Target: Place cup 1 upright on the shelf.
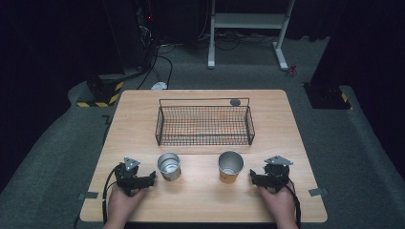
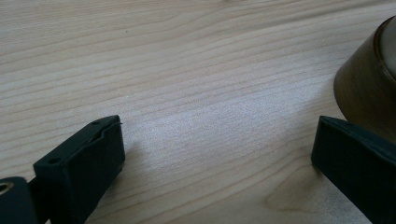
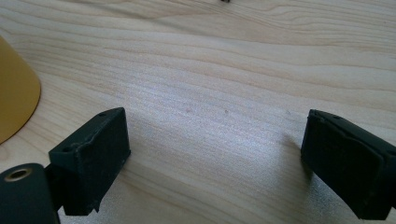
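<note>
Pale wood grain runs across the desk (image 1: 200, 200), on which two cups and a wire basket (image 1: 204, 125) are set. Each hand-held gripper is rested low near the person's edge, with its jaws spread wide apart and nothing held between them.

A silver cup (image 1: 169, 165) is found just beyond the left hand-held gripper (image 1: 149, 178), toward its inner side, close to the jaw tips but seemingly not touched. An orange cup (image 1: 230, 167) is placed likewise beside the right hand-held gripper (image 1: 253, 179), a little apart from its inner jaw. The basket is set farther out, well beyond both cups and between the two grippers' lines of reach.

Trouble could be expected if either gripper is swung sideways toward its cup: both cups are upright, open-topped and probably light, so they might be tipped or pushed across the smooth wood by a jaw striking the wall off-centre. A grip closed too high on the rim might also let a cup be squeezed out or tilted. When carried outward, a cup could be caught on the basket's raised wire rim.

In the high view, both cups, the basket and both hands are laid out together. In the left gripper view, the cup's wall (image 2: 364, 91) is seen as a brownish curve right beside the far jaw, a closeness not readable from above. In the right gripper view, the orange wall (image 3: 14, 88) is seen at the frame's edge, clearly outside the open jaws (image 3: 212, 154).
</note>
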`<state>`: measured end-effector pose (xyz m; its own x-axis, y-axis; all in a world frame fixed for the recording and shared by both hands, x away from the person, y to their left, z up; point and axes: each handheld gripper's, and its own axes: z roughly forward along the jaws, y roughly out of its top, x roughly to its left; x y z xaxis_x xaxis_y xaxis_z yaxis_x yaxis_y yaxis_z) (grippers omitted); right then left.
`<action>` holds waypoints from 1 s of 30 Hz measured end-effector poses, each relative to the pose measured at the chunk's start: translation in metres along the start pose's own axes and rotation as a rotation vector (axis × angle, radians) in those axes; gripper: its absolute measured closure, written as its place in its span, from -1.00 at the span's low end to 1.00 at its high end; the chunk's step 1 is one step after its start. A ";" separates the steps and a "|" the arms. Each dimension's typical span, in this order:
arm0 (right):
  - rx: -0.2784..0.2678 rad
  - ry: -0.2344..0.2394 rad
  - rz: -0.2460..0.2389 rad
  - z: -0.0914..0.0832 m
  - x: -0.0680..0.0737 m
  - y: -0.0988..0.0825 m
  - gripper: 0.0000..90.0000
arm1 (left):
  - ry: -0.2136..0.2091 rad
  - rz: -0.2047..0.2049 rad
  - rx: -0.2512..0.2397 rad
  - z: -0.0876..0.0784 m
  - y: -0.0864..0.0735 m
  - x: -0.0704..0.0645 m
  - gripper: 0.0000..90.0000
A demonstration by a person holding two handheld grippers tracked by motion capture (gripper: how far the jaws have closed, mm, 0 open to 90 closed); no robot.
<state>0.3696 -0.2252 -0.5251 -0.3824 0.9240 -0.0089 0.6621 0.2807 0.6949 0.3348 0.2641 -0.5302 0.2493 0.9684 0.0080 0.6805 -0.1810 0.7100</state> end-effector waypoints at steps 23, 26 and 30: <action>0.002 0.005 -0.006 0.001 -0.001 0.001 -0.84 | -0.015 0.007 0.012 -0.009 -0.002 0.000 -0.66; 0.001 0.005 -0.006 0.001 -0.001 0.001 -0.84 | -0.021 0.006 0.020 -0.011 -0.001 0.003 -0.61; 0.001 0.007 -0.008 0.001 -0.001 0.001 -0.84 | -0.037 0.009 -0.007 -0.015 -0.002 0.007 -0.52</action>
<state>0.3711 -0.2254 -0.5250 -0.3919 0.9200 -0.0094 0.6599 0.2882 0.6938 0.3249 0.2734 -0.5208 0.2805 0.9598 -0.0119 0.6735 -0.1880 0.7149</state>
